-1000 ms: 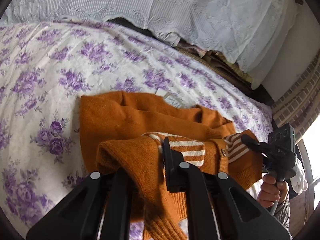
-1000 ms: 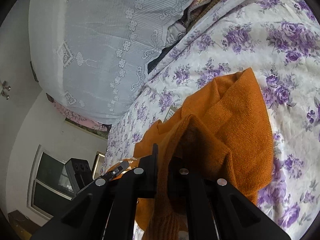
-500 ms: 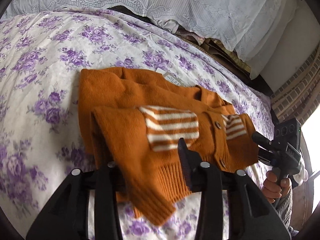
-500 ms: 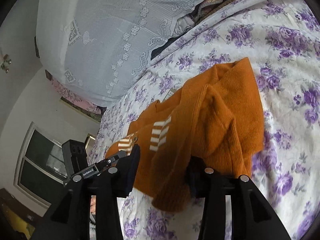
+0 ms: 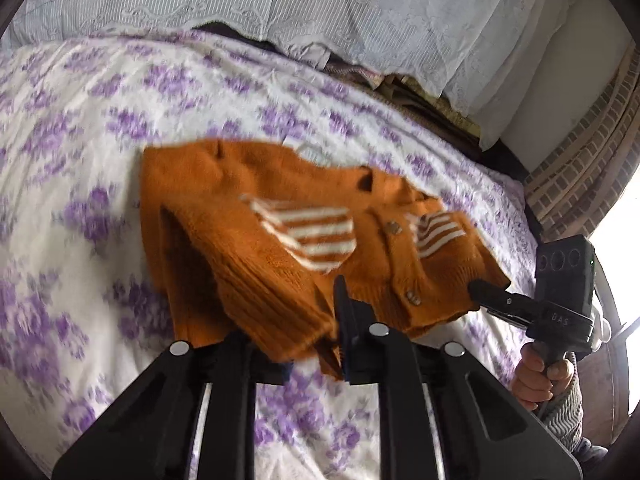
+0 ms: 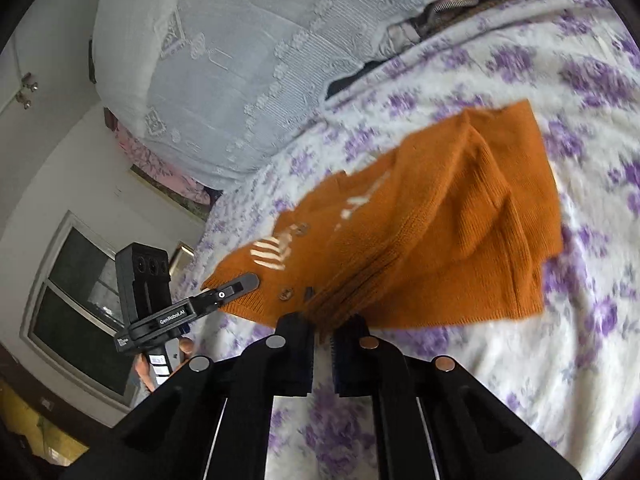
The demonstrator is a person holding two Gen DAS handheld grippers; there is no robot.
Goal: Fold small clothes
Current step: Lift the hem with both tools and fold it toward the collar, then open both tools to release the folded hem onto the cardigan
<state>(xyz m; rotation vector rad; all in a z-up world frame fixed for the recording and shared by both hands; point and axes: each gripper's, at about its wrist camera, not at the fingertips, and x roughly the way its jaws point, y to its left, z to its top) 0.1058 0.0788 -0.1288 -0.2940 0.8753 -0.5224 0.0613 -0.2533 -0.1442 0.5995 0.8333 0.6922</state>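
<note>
An orange knit cardigan (image 5: 248, 216) with striped pockets lies folded on the purple-flowered sheet (image 5: 100, 100). My left gripper (image 5: 298, 320) is at its near edge, jaws closing, with the ribbed sleeve cuff filling the gap and hiding one finger. In the right wrist view the cardigan (image 6: 460, 220) spreads up to the right. There my right gripper (image 6: 322, 324) is shut, the ribbed hem pinched between its pads. Each view shows the other gripper at the hem: the right gripper (image 5: 480, 290) and the left gripper (image 6: 244, 282).
A white lace cover (image 5: 360, 12) drapes a pile along the bed's far side. A brick wall (image 5: 580, 168) stands at the right. A person's hand (image 5: 536, 376) grips the right handle. A window (image 6: 72, 280) is beyond the bed's edge.
A second ago both grippers held raised cloth. Half a second ago both stood open around the laid-down fold. Now both have closed on the cardigan's near edge, and the views are blurred.
</note>
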